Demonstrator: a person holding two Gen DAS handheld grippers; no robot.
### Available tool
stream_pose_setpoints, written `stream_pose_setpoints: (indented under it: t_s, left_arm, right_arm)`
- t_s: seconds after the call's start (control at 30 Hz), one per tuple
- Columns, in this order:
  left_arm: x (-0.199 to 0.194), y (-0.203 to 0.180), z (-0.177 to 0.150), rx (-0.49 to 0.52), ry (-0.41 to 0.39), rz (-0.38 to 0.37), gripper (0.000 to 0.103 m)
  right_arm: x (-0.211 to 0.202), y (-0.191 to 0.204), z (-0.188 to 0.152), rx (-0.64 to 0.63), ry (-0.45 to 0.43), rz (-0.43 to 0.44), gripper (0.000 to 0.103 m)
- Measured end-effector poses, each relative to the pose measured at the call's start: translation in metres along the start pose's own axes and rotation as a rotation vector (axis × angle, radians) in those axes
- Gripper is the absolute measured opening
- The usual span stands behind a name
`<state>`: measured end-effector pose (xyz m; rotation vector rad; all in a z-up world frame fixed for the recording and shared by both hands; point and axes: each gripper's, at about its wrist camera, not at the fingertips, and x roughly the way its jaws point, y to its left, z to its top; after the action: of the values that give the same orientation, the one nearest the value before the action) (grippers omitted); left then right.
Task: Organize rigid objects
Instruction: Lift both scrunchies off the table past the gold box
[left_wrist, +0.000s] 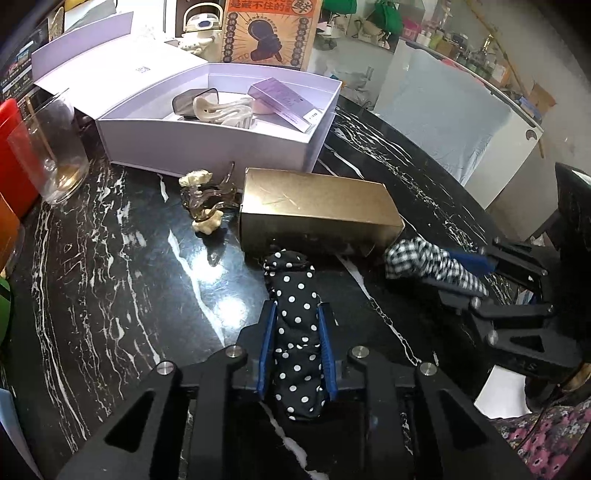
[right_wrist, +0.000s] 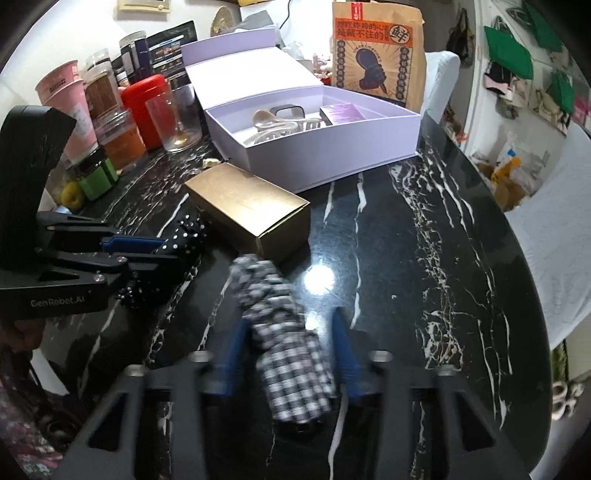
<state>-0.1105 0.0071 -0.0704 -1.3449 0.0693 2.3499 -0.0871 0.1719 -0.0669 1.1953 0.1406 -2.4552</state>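
Polka-dot clip (left_wrist: 293, 332) clamped in left claw (left_wrist: 295, 328), checked clip (right_wrist: 284, 354) gripped by right claw (right_wrist: 291, 354), gold box (left_wrist: 317, 210) just beyond.

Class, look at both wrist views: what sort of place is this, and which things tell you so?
Probably a home or small shop's cluttered work corner. A black marble table carries an open lavender gift box, jars and cups crowd one edge, and tote bags hang on the far wall.

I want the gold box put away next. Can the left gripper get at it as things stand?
Probably not yet. The gold box lies just ahead of the left gripper on the marble table with nothing between, but the jaws are shut on the polka-dot hair clip, which must go first.
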Motion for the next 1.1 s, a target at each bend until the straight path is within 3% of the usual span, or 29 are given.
stream_pose_setpoints:
  t_s: [0.07,0.5,0.57,0.97,1.1]
  left_arm:
    - [0.000,0.001,0.000,-0.011,-0.003,0.001,0.022]
    - [-0.021,0.007,-0.008,-0.043,-0.051,-0.018,0.020]
    - [-0.023,0.007,-0.010,-0.046,-0.054,-0.021,0.016]
    - [-0.026,0.014,-0.007,-0.088,-0.105,-0.085,0.015]
    - [-0.021,0.011,-0.004,-0.059,-0.069,-0.065,0.015]
  right_arm:
    - [0.000,0.002,0.001,-0.011,0.003,-0.007,0.020]
    - [-0.008,0.017,0.006,0.009,-0.020,0.093,0.020]
    - [-0.008,0.021,0.007,0.009,-0.020,0.102,0.020]
    - [-0.006,0.027,0.008,0.005,-0.016,0.099,0.020]
    - [-0.005,0.021,0.008,0.023,-0.009,0.090,0.021]
